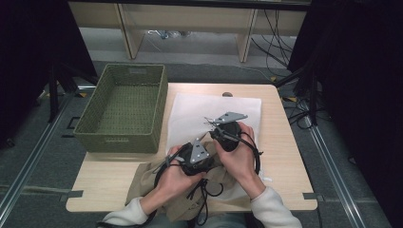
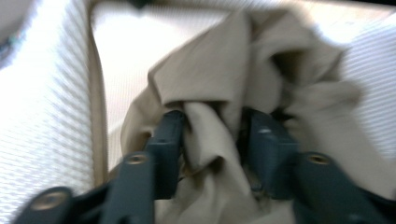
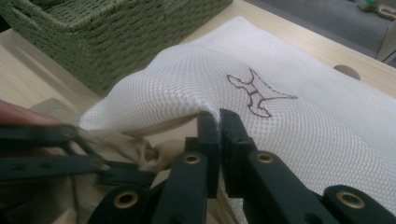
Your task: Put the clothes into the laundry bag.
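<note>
In my left gripper view the beige cloth [image 2: 233,93] is blurred and runs off the bottom edge. From the high view my hands [image 1: 240,159] hide my jaws, and the cloth's lower part leaves the frame's bottom past the bench [image 1: 285,142].

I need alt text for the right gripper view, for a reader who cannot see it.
The right claw, shut, pinches the raised edge of a white mesh laundry bag with a brown embroidered motif. Crumpled beige cloth lies beneath, and a green woven basket stands behind on the light wooden table.
</note>
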